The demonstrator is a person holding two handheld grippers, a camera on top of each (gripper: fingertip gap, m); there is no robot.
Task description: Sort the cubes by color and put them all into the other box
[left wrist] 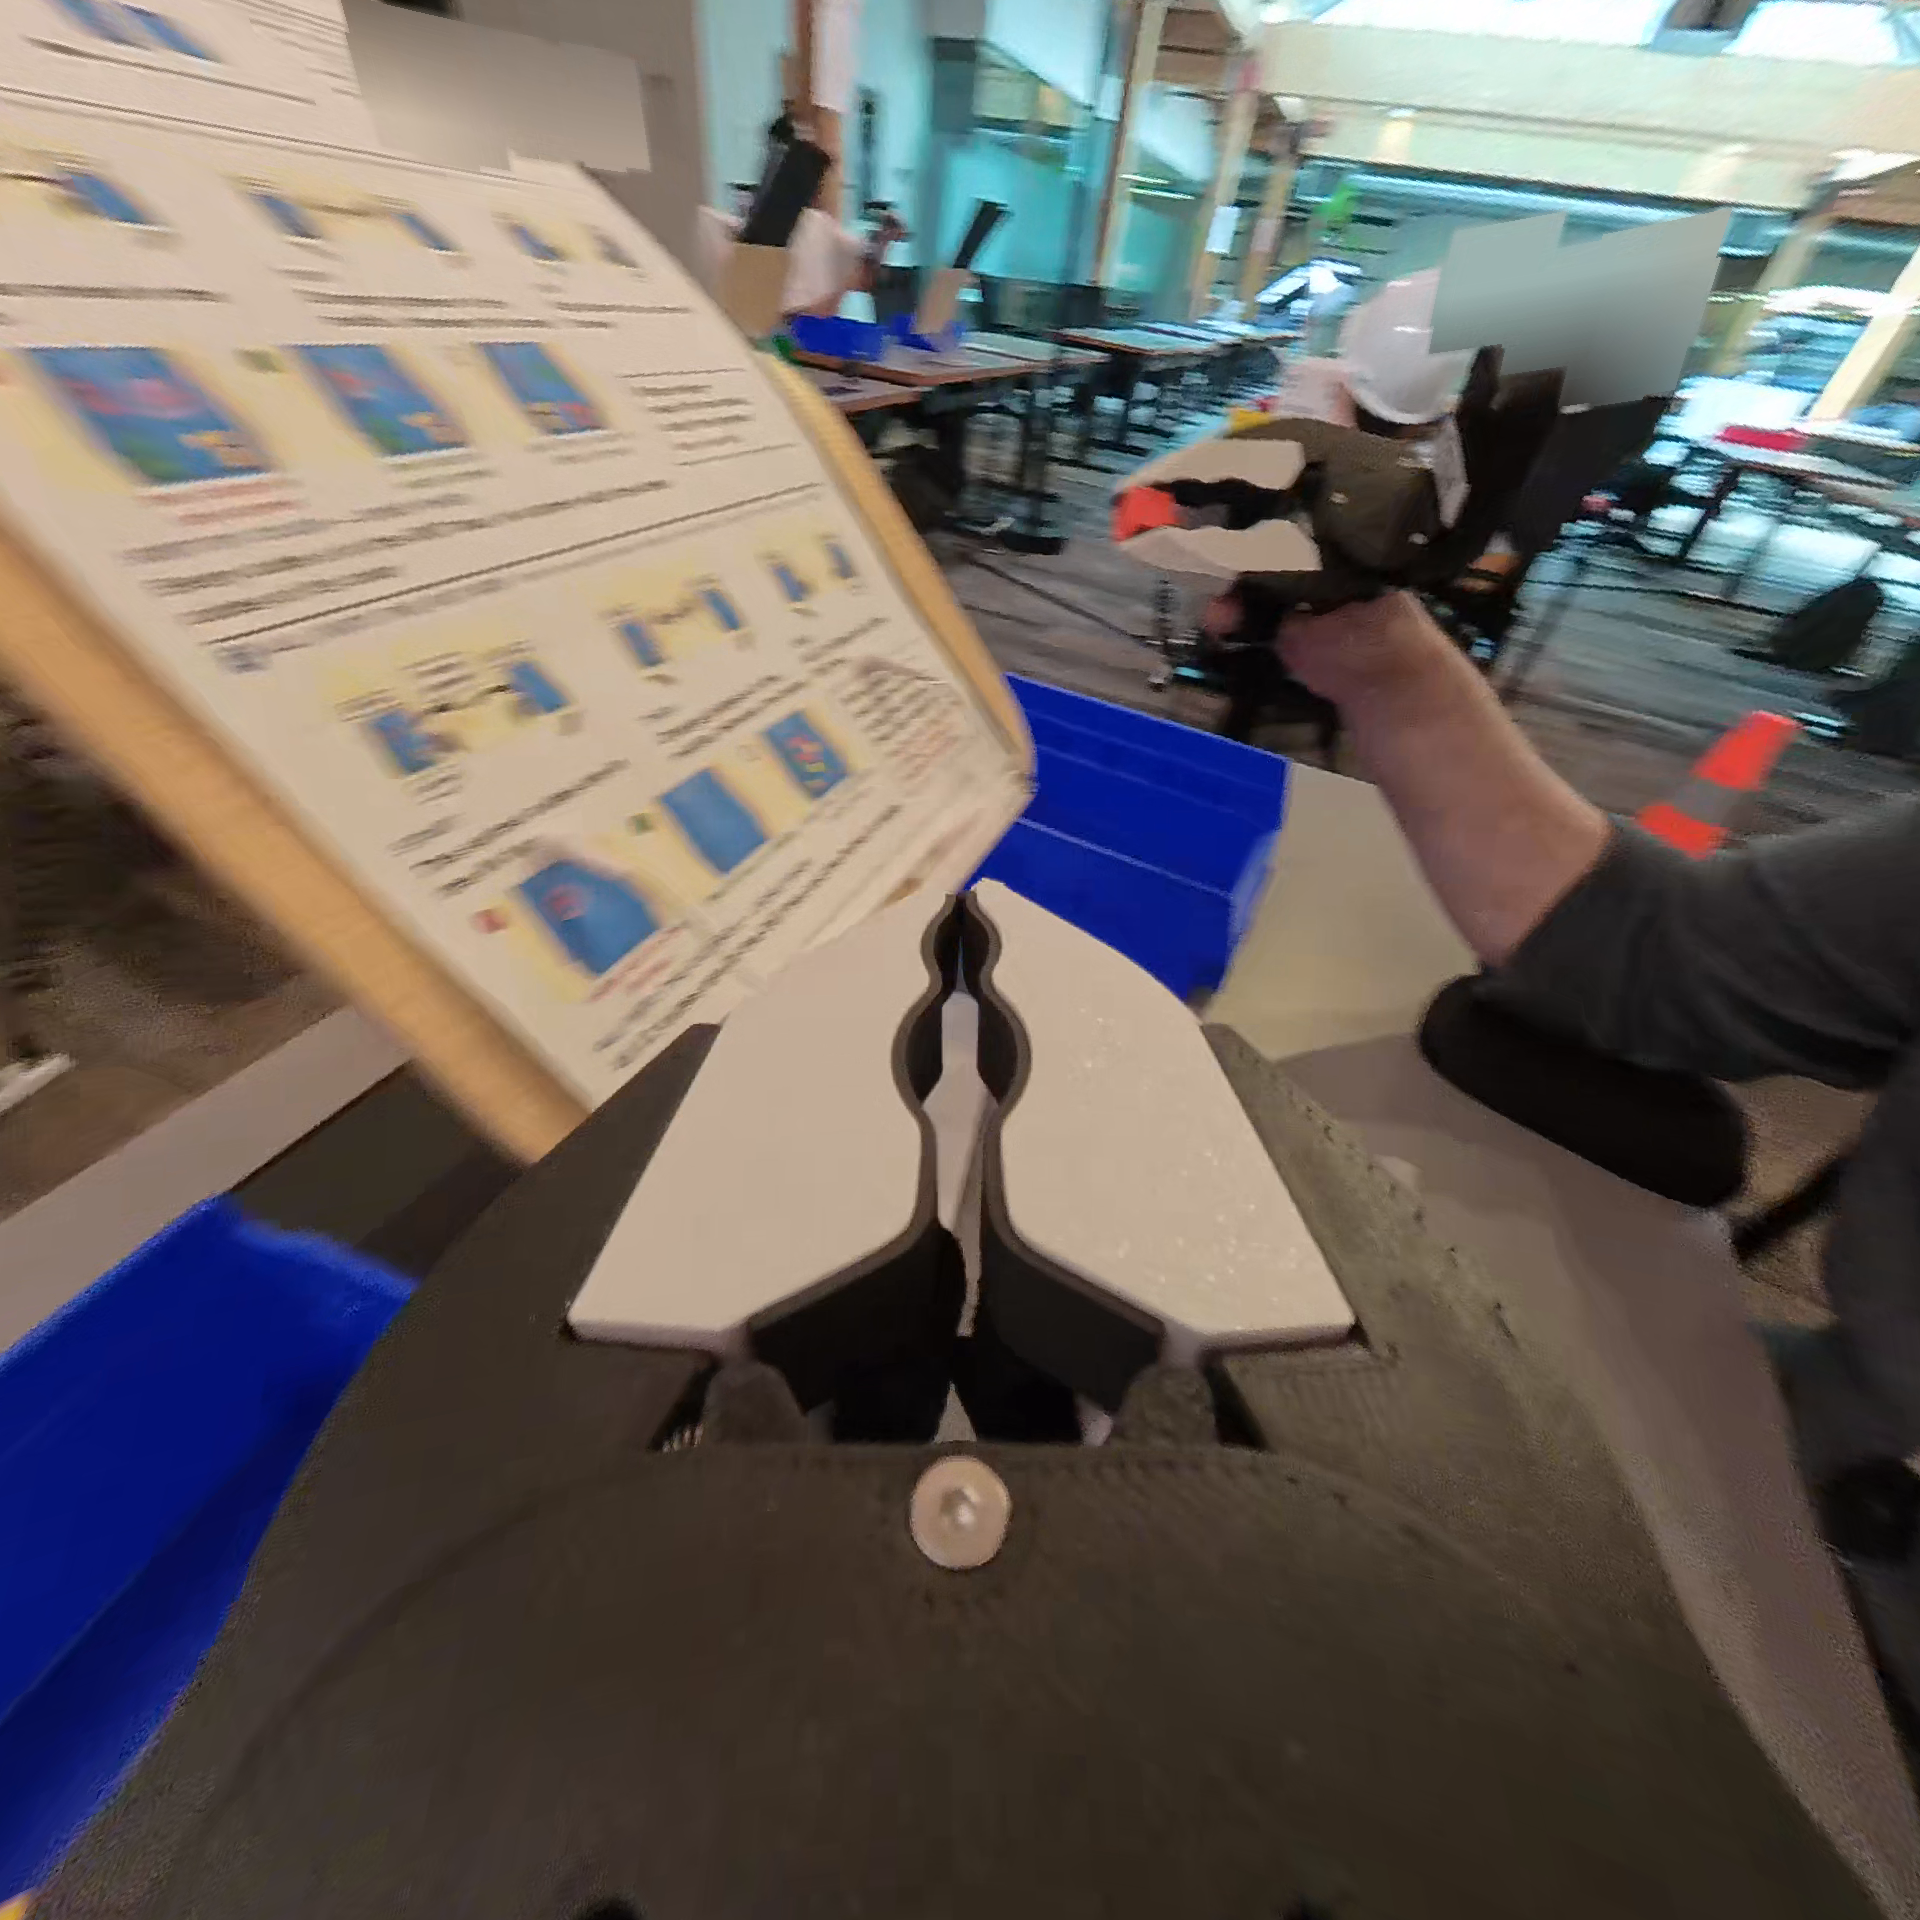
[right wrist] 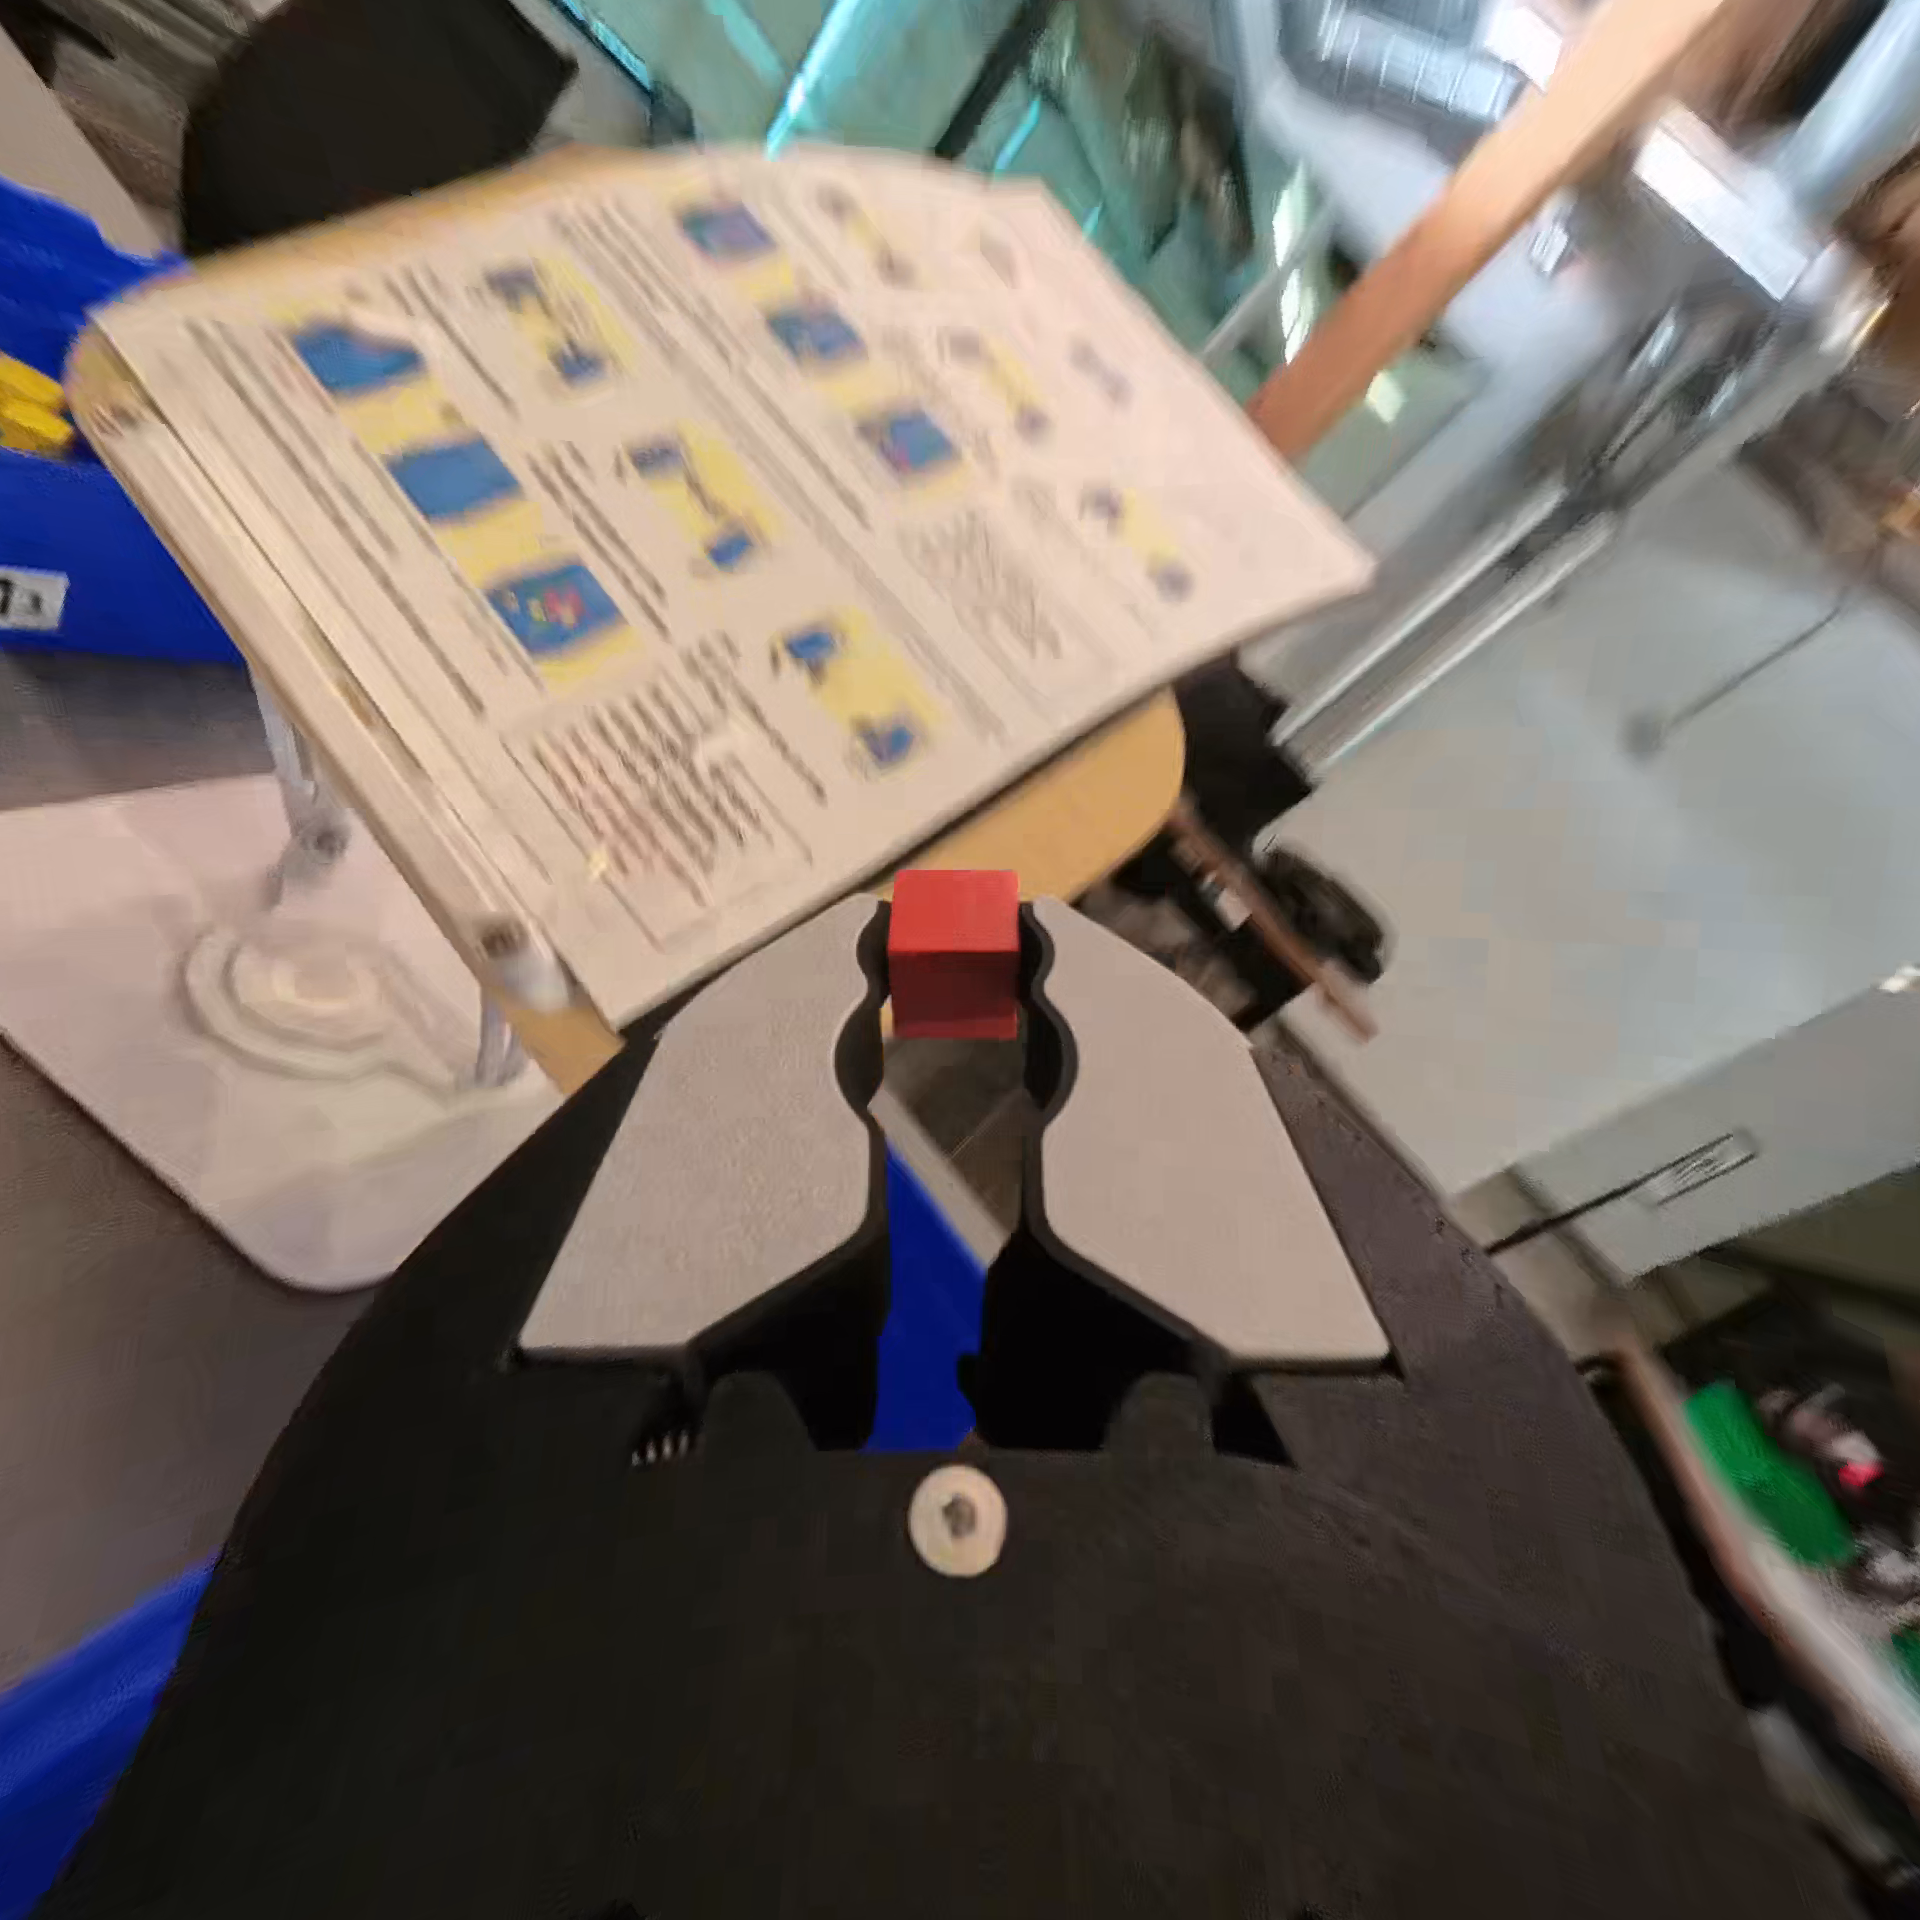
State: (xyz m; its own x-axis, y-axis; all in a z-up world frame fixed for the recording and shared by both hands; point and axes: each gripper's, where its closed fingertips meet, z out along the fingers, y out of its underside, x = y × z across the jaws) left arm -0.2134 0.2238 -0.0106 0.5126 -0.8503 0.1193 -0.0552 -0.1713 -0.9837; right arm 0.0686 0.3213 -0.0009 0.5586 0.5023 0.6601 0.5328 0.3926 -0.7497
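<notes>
Gripping nothing, the left gripper [left wrist: 964, 914] had its two pale fingers closed together tip to tip, with no cube between them. Behind its tips, on the left, stood a tilted instruction sheet [left wrist: 436, 582] on a wooden board, too blurred to read, and just to the right of the tips was an open blue box [left wrist: 1143, 821] on the grey table [left wrist: 1340, 935]; its visible inside showed no cube. Another blue box [left wrist: 135, 1455] lay at the lower left edge. Further to the right, a hand [left wrist: 1340, 665] in a dark sleeve held up the right gripper [left wrist: 1127, 516], raised well above the table, with the red cube [left wrist: 1143, 511] at its tips. In the right wrist view, the same red cube [right wrist: 954, 954] sat at the very end of the right gripper [right wrist: 954, 961], both black pads pressed on its side faces, in front of the tilted sheet. The cube looked small, matt and plain red, with sharp edges, the top face lighter than the front one.
</notes>
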